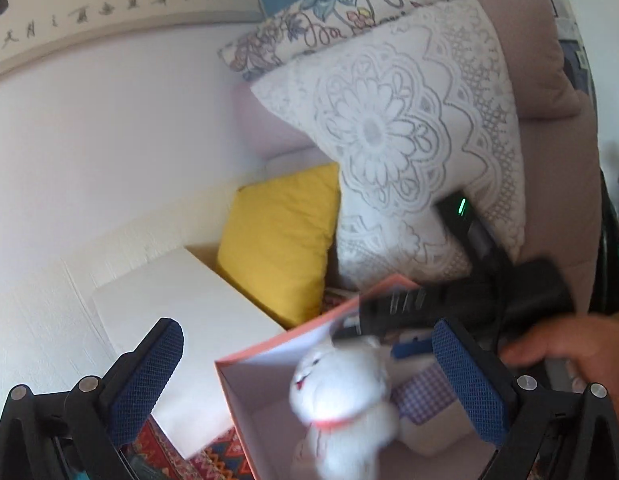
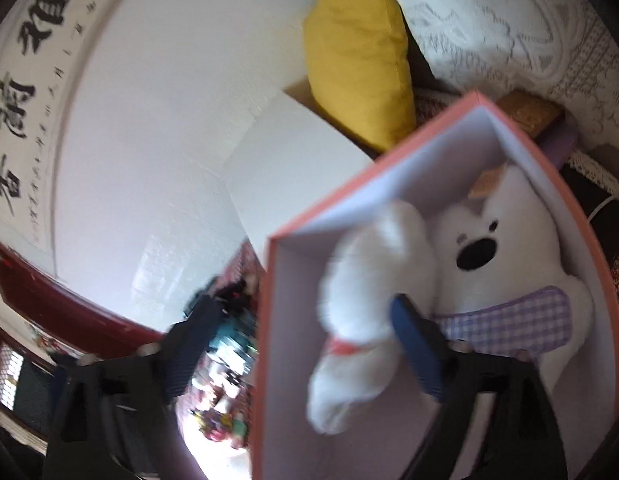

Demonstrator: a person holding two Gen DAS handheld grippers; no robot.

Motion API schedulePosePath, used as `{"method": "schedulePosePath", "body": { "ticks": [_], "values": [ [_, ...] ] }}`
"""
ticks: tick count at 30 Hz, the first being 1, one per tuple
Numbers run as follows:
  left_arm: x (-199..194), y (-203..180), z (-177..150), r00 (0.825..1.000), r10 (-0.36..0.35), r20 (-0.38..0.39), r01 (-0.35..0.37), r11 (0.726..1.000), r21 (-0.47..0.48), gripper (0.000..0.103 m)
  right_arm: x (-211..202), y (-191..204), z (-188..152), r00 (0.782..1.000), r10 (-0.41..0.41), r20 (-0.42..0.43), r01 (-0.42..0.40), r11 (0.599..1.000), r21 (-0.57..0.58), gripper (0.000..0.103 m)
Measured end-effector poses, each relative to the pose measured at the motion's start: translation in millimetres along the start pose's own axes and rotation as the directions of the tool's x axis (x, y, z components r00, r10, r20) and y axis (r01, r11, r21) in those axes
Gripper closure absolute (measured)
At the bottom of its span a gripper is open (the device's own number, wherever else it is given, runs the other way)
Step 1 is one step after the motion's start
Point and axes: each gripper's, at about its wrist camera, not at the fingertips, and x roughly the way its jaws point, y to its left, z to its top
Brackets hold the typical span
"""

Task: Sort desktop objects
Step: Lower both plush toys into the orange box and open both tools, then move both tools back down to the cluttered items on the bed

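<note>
My right tool (image 2: 305, 344): fingers apart around the small white plush cat (image 2: 365, 304), mid-frame over the pink box (image 2: 269, 320); grip unclear through blur. Soft, light toy; I'd pinch its body. Left tool (image 1: 309, 376) spread wide, empty, angled toward the box. Plush bear (image 2: 509, 240) lies inside.

A white wall (image 1: 109, 152) carries a long framed calligraphy scroll (image 1: 109, 4) in black brush characters. Against it leans a yellow cushion (image 1: 277, 240), touching a white lace-patterned pillow (image 1: 409, 132), with a floral pillow (image 1: 329, 12) stacked behind. A red patterned cloth (image 1: 169, 452) covers the surface below. Daylight is soft and even.
</note>
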Motion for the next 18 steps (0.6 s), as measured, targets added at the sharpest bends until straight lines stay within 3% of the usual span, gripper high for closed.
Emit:
{"method": "schedulePosePath", "body": {
  "ticks": [2, 8, 13, 18],
  "values": [
    [-8.9, -27.1, -30.5, 1.0, -0.009, -0.022, 0.008, 1.0, -0.025, 0.0, -11.3, 11.1, -2.1, 1.0, 0.006, 0.03, -0.006, 1.0, -0.011, 0.002],
    [-34.5, -21.8, -44.9, 0.999, 0.007, -0.042, -0.012, 0.994, -0.107, 0.0, -44.3, 47.6, -18.9, 0.997, -0.011, 0.082, 0.016, 0.998, -0.06, 0.002],
    [-55.1, 27.7, -77.3, 0.995, 0.017, -0.101, -0.042, 0.967, -0.253, 0.0, -52.1, 87.2, -61.2, 0.997, 0.013, 0.079, -0.002, 0.99, -0.141, 0.001],
    [-80.5, 103.3, -133.6, 0.983, 0.036, -0.179, -0.107, 0.908, -0.406, 0.0, -18.7, 139.8, -116.0, 1.0, 0.015, -0.014, -0.019, 0.959, -0.284, 0.0]
  ]
}}
